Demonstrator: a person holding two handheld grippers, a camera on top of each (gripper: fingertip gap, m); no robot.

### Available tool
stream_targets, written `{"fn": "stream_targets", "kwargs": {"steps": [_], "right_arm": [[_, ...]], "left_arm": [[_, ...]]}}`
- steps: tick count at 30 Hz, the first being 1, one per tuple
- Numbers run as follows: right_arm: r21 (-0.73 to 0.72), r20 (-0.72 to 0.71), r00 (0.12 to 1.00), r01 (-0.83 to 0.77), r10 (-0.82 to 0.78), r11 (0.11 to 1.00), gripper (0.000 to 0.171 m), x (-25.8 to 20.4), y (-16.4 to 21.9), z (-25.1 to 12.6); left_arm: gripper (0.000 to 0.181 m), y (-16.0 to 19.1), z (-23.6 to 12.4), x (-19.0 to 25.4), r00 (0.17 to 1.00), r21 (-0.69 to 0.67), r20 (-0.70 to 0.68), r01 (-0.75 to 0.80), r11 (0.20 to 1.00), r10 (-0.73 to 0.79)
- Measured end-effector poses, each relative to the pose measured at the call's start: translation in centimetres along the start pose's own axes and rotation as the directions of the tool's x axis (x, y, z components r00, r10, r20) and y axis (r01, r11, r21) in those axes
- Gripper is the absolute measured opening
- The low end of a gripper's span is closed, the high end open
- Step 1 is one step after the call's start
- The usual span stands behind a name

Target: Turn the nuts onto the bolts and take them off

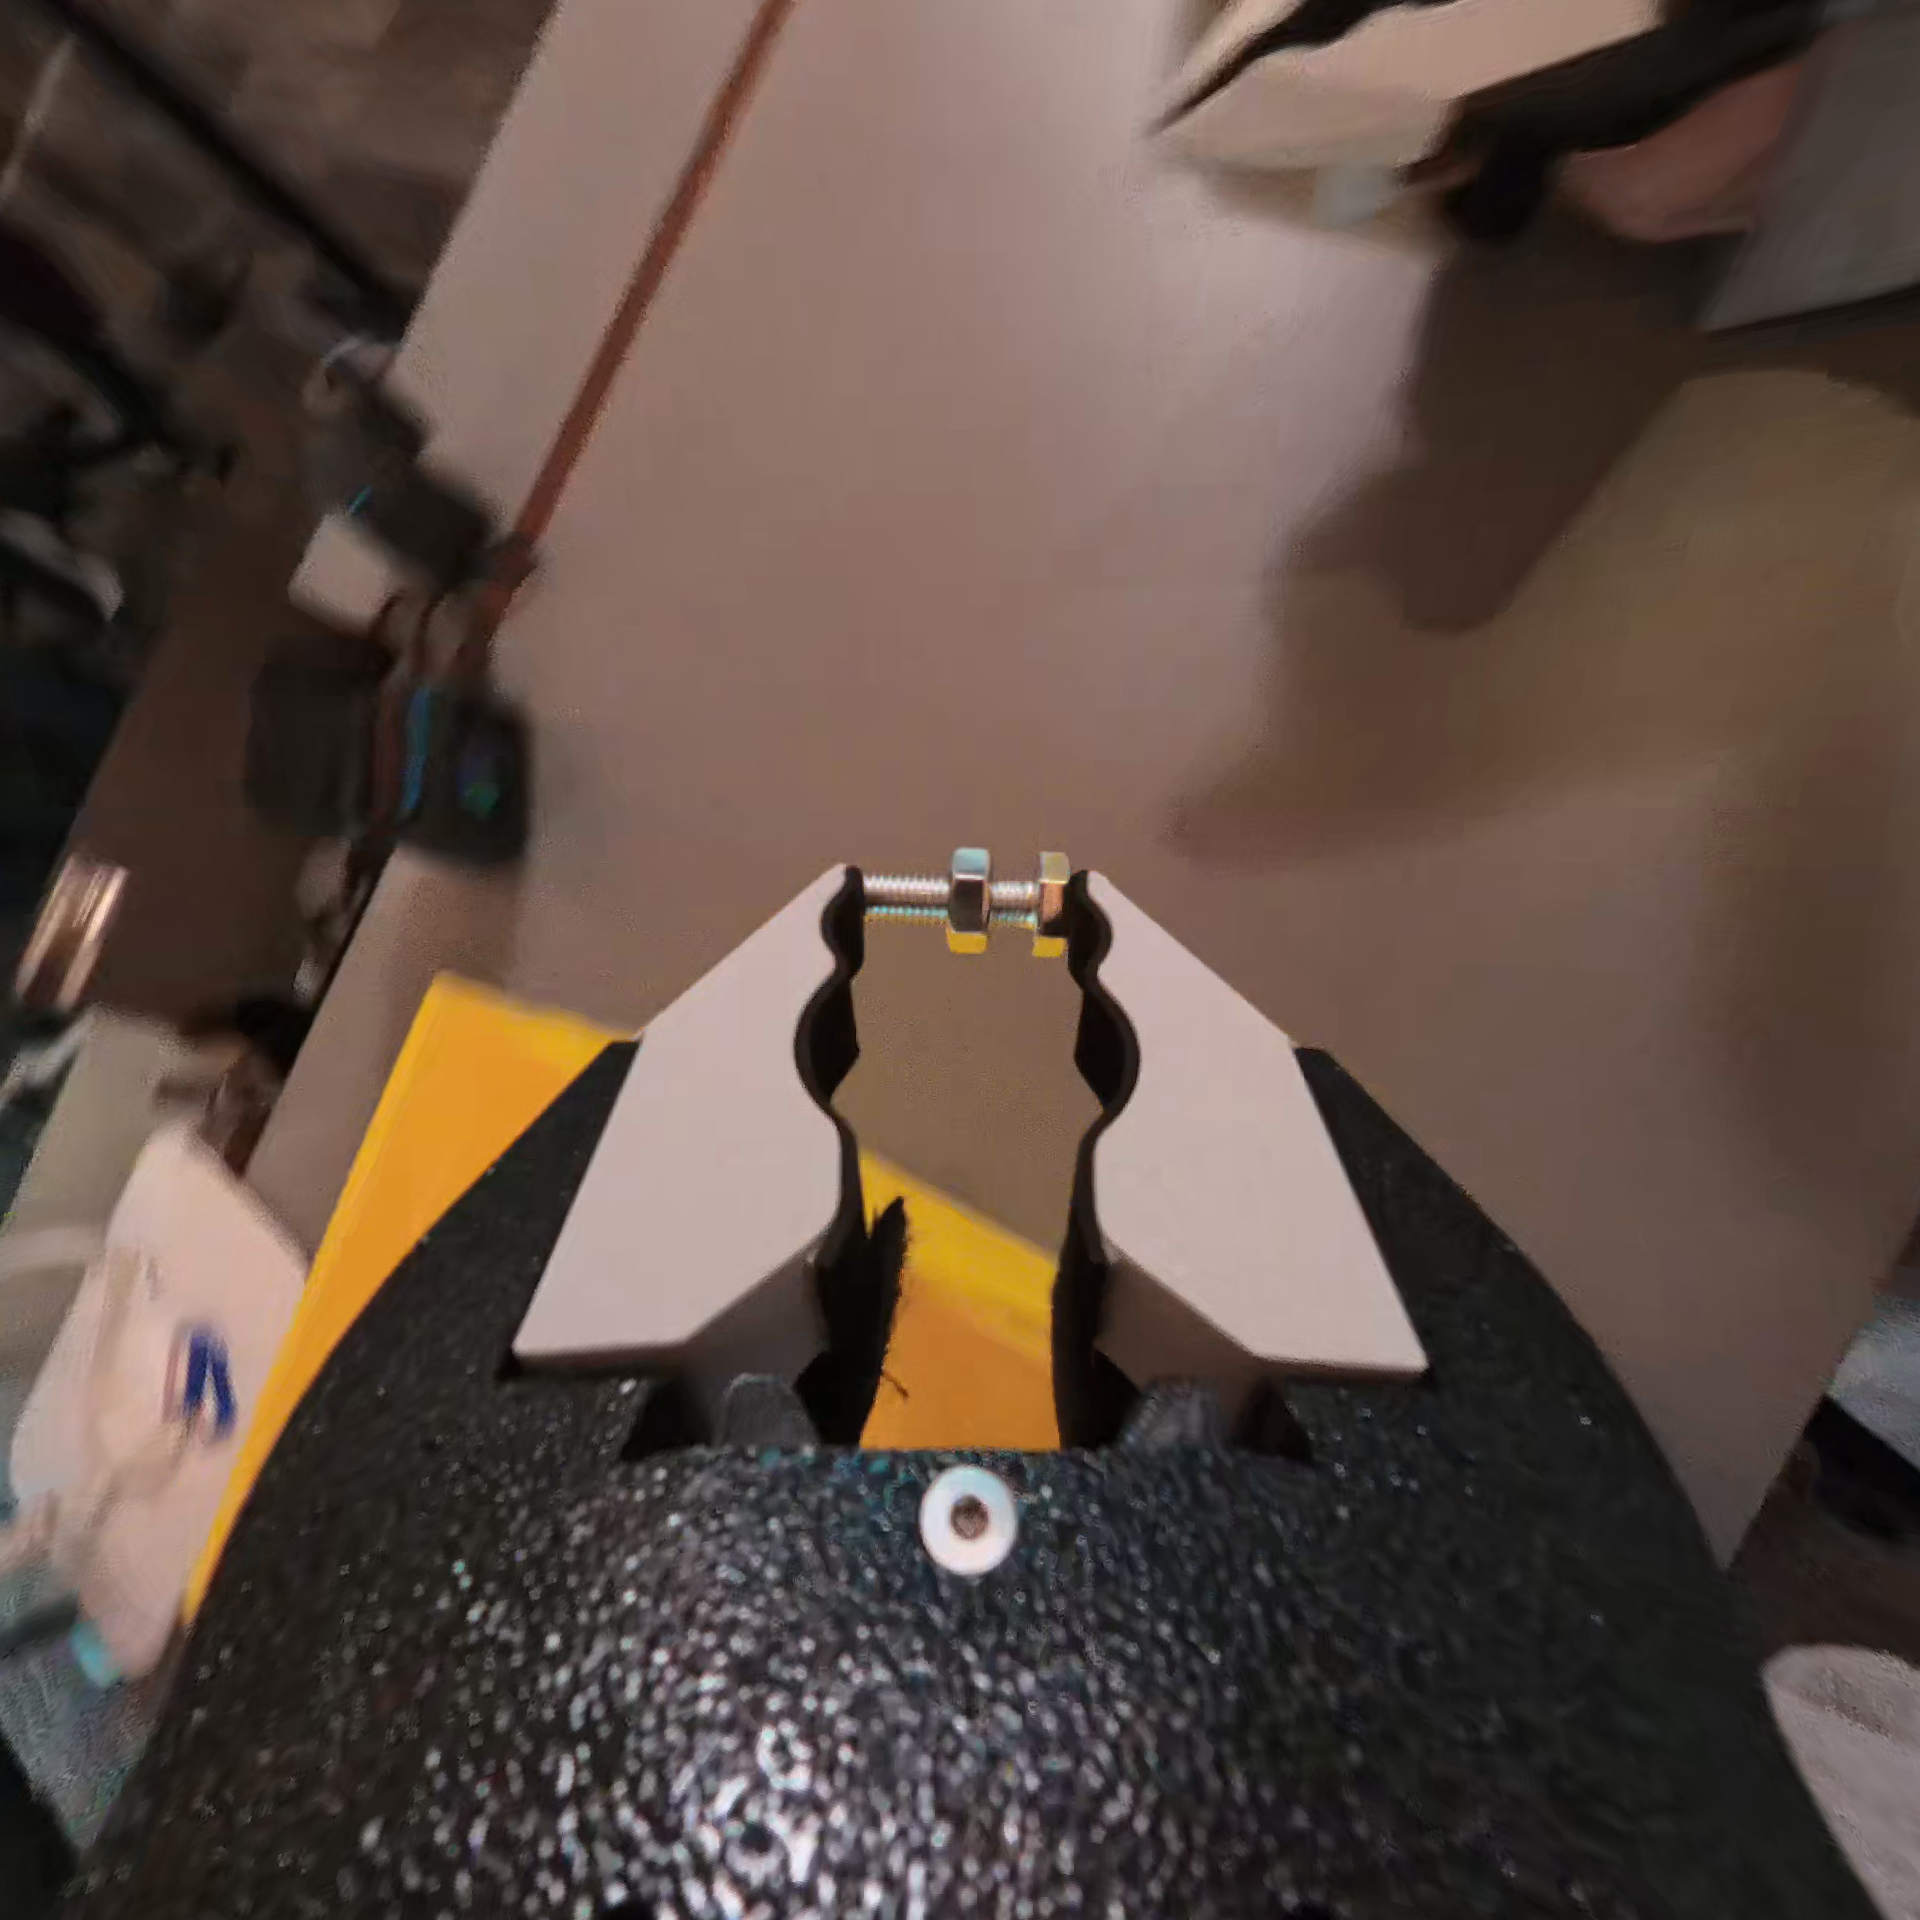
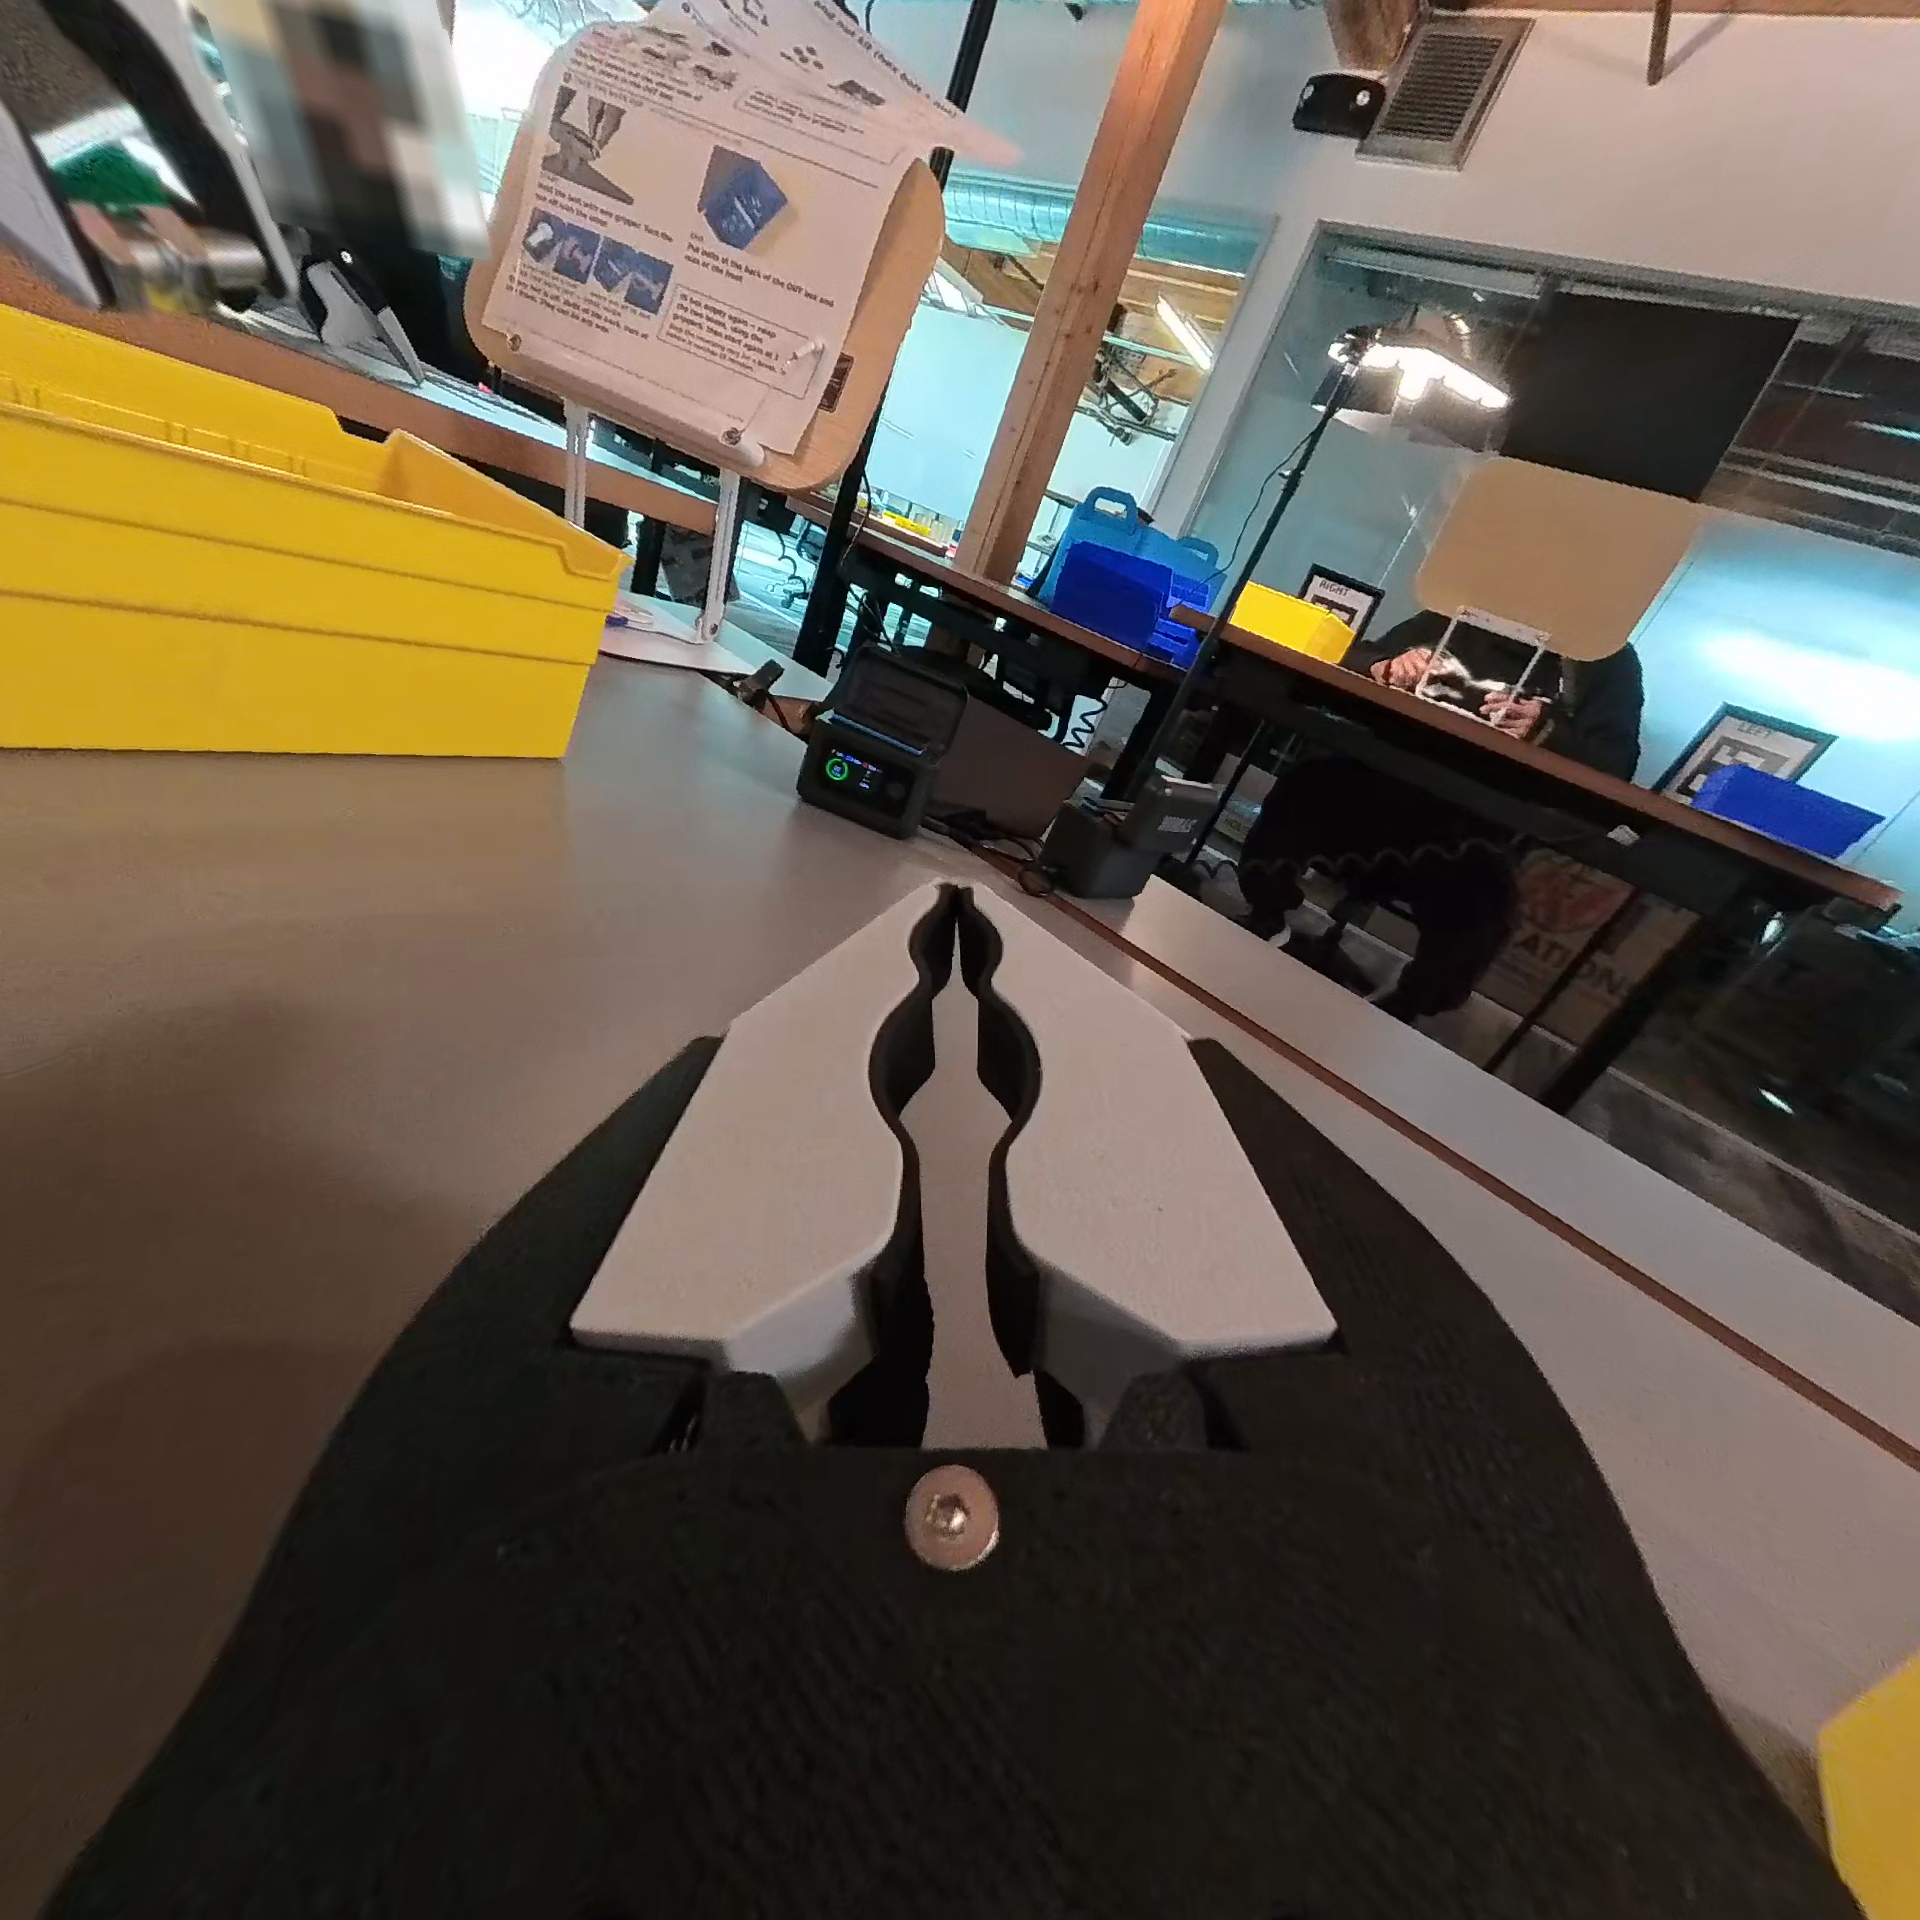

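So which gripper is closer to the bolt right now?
Left. The left gripper clamps the bolt end to end between its fingertips; the right gripper is shut, empty, with no bolt in view.

A small silver bolt (image 1: 940, 902) lies crosswise, end to end between the two fingertips of the left gripper (image 1: 966, 902), raised clear of the pale surface (image 1: 935, 520). Its threaded shank runs toward 9 o'clock, its hexagonal head (image 1: 1051, 902) pressed against the fingertip at 3 o'clock. A bright hex nut (image 1: 968, 900) sits threaded on the shank a short way from the head, bare thread showing on either side of it. The blurred backdrop leaves finer detail unreadable.
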State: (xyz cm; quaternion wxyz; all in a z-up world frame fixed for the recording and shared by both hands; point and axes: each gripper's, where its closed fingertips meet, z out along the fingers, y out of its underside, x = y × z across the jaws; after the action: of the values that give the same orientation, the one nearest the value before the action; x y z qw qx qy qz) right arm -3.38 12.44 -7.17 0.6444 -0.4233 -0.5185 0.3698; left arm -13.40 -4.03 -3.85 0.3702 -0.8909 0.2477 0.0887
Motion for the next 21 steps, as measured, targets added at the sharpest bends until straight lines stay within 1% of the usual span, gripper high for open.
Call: {"fn": "stream_targets", "kwargs": {"steps": [2,3,6,9,13,21], "right_arm": [[0.002,-0.008,1.000,-0.006,0.006,1.000,0.000,0.3,-0.1,-0.1],[0.004,-0.013,1.000,-0.007,0.007,1.000,0.000,0.5,-0.1,-0.2],[0.006,-0.029,0.999,-0.017,0.018,1.000,0.000,1.1,-0.2,-0.4],[0.004,-0.036,0.999,-0.021,0.021,1.000,0.000,1.4,-0.1,-0.4],[0.003,-0.032,0.999,-0.022,0.022,1.000,0.000,1.4,-0.2,-0.4],[-0.015,-0.008,1.000,-0.025,0.025,1.000,0.000,0.9,0.2,-0.1]], "left_arm": [[0.038,-2.3,2.8,2.9,0.987,0.009,-0.110,-0.117,0.993,0.117],[0.038,-2.9,4.4,4.3,0.973,0.009,-0.167,-0.159,0.987,0.159],[0.038,-3.1,8.9,7.5,0.927,-0.029,-0.307,-0.235,0.971,0.215],[0.038,-2.7,11.9,9.5,0.884,-0.029,-0.403,-0.269,0.963,0.235],[0.038,-2.2,14.1,10.1,0.864,-0.003,-0.455,-0.243,0.970,0.215],[0.038,-0.2,15.2,10.7,0.824,-0.031,-0.502,-0.320,0.947,0.262]]}}
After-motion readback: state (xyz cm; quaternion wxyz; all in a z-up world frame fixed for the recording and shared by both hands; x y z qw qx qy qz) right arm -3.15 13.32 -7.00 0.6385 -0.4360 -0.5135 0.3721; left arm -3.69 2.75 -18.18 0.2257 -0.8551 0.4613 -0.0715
